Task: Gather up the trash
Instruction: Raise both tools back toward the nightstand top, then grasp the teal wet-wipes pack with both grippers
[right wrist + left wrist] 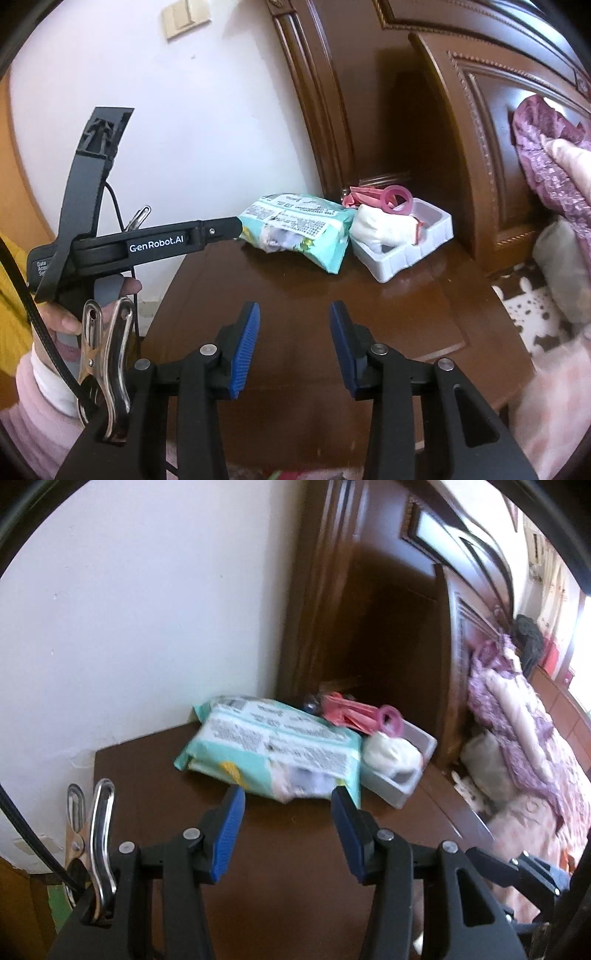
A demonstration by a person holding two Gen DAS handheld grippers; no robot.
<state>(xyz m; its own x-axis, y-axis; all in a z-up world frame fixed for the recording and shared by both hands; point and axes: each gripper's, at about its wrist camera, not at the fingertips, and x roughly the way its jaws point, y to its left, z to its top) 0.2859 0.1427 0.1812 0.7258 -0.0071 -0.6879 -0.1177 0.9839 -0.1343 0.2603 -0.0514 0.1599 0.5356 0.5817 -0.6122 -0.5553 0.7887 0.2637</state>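
Both hand-held grippers empty above the bench, trash ahead.

The left hand-held gripper [287, 794] has its jaws parted with nothing between them, tips just short of the wipes pack [273, 749], which lies torn-end forward on the brown bench [147, 775] near the wall. The right hand-held gripper [294, 308] is likewise parted and empty, well back from the pack. Beside the pack, a white tray [424, 247] holds a white wad [384, 225], a pink ring [399, 197] and pink scraps [343, 709]; motion blur makes the scraps and the pack print unreadable. The bed [532, 738] is cut off at right.
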